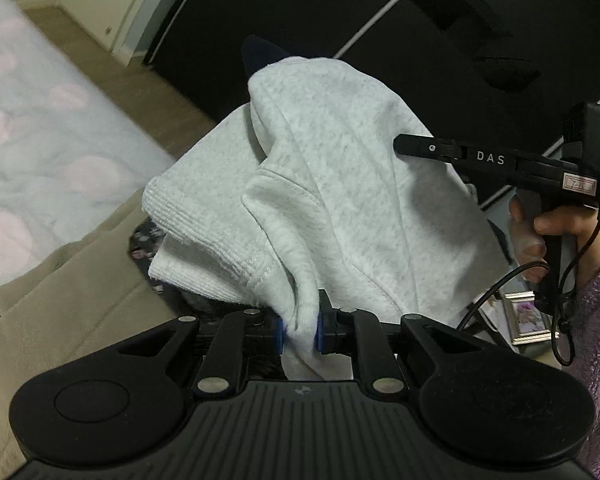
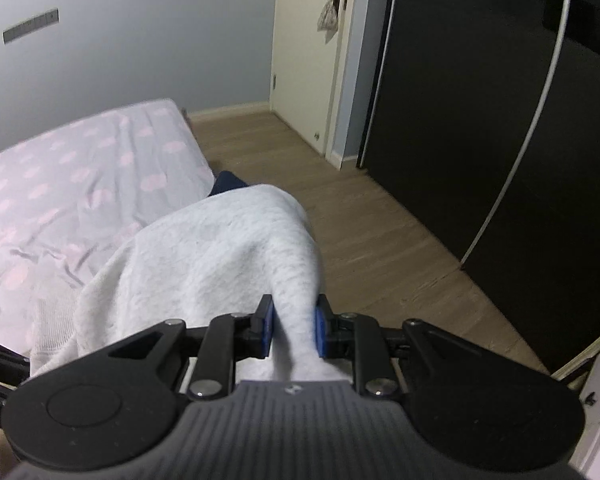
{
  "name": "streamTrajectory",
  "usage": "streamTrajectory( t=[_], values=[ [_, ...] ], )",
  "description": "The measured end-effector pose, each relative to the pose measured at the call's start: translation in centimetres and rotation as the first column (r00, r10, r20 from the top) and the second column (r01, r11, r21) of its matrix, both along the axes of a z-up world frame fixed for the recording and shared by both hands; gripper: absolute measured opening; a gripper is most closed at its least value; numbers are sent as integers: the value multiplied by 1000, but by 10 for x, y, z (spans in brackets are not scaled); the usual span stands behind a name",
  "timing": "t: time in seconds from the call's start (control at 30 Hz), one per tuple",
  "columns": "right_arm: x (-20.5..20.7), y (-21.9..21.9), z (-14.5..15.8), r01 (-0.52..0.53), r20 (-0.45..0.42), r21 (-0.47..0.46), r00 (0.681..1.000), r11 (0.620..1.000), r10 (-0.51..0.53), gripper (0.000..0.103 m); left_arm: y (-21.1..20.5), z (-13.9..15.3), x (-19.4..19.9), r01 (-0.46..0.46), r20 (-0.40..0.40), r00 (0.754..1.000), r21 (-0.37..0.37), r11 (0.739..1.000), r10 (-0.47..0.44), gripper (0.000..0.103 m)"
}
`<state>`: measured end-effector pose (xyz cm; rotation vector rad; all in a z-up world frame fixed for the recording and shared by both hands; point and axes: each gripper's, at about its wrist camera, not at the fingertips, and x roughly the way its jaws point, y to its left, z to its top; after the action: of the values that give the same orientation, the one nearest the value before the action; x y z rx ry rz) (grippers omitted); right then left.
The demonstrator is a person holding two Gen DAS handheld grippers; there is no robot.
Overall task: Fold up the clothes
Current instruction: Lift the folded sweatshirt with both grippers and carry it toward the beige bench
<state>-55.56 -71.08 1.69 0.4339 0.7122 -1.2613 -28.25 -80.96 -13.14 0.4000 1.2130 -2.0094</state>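
Left tool [image 1: 300, 330] pinching grey sweatshirt [image 1: 340, 184], right tool [image 2: 293, 330] likewise

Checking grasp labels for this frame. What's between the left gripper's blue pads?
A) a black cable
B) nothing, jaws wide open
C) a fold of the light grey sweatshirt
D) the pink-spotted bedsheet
C: in the left wrist view the left gripper has its blue pads pressed on a bunched fold of the grey sweatshirt; the spotted bedsheet lies off to the side, untouched.
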Motion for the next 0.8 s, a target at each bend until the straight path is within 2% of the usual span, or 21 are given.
streamTrajectory(
  t=[0.07, 0.23, 0.33, 0.4, 0.43, 0.47, 0.5, 0.6, 0.67, 0.8],
  values=[
    [9, -9, -9, 16, -16, 26, 1000, 1000, -15, 23, -16, -9, 1, -4, -3, 1000, 24, 1000, 4, 12],
    [-1, -16, -35, 74, -70, 45, 995, 996, -70, 24, -39, -27, -10, -15, -6, 1000, 57, 998, 15, 12],
    [-9, -14, -50, 128, -104, 39, 987, 991, -123, 31, -46, -33, -21, -3, 20, 1000, 62, 998, 2, 12],
    [-15, -8, -55, 169, -111, 6, 980, 986, -167, 45, -45, -31, -23, 7, 26, 1000, 54, 998, -9, 12],
    [-20, -2, -56, 195, -105, -18, 975, 981, -196, 53, -44, -29, -23, 13, 19, 1000, 51, 999, -13, 12],
    [-26, 3, -56, 223, -92, -36, 970, 974, -225, 66, -42, -28, -23, 18, 12, 1000, 47, 999, -18, 12],
    [-33, 10, -56, 254, -67, -46, 964, 966, -257, 68, -41, -27, -23, 23, 4, 1000, 43, 999, -23, 12],
    [-51, 42, -53, 320, 44, -63, 947, 945, -317, 67, -39, -19, -32, 46, 49, 998, 18, 999, -47, 12],
    [-47, 66, -54, 311, 94, -71, 948, 948, -304, 67, -44, -15, -39, 60, 69, 996, 9, 998, -61, 12],
    [1, 112, -66, 207, 121, -75, 973, 975, -197, 67, -48, -1, -52, 82, 63, 995, 9, 997, -83, 12]
  ],
)
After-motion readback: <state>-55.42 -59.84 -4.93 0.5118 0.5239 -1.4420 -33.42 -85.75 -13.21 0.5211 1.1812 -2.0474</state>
